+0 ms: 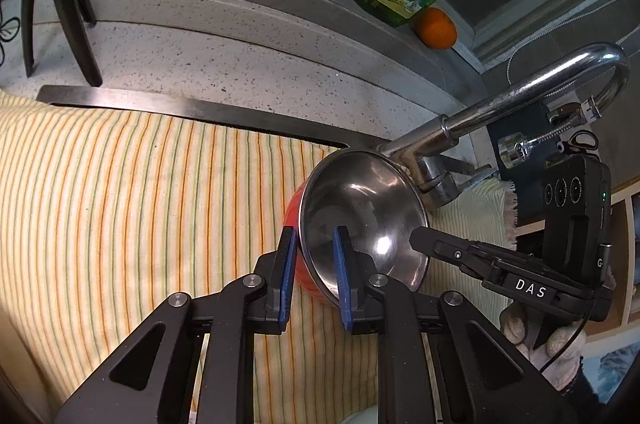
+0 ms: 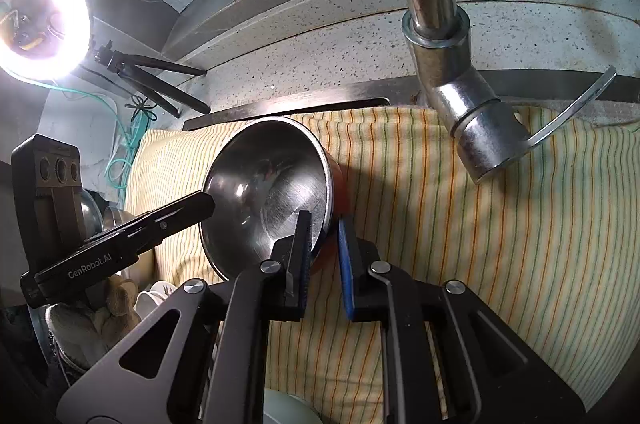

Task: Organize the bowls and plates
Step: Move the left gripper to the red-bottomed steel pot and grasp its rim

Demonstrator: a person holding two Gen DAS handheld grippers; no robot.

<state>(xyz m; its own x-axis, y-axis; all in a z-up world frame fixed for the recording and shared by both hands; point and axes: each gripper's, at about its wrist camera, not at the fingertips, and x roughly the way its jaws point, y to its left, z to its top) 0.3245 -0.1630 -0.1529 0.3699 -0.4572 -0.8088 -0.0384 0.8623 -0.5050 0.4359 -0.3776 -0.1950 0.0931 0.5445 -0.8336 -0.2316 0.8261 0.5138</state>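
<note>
In the left wrist view, the rim of a steel bowl [image 1: 362, 220] with a red outside is clamped between the blue pads of the left gripper [image 1: 316, 276]. The bowl is held tilted above a striped cloth [image 1: 140, 191], and nothing is seen inside it. The right gripper [image 1: 416, 238] touches the opposite rim.

In the right wrist view, the bowl [image 2: 268, 195] rim is pinched by the right gripper [image 2: 324, 264], just ahead of it. The left gripper [image 2: 206, 203] meets the far rim. A faucet [image 2: 440, 35] stands above to the right.
</note>
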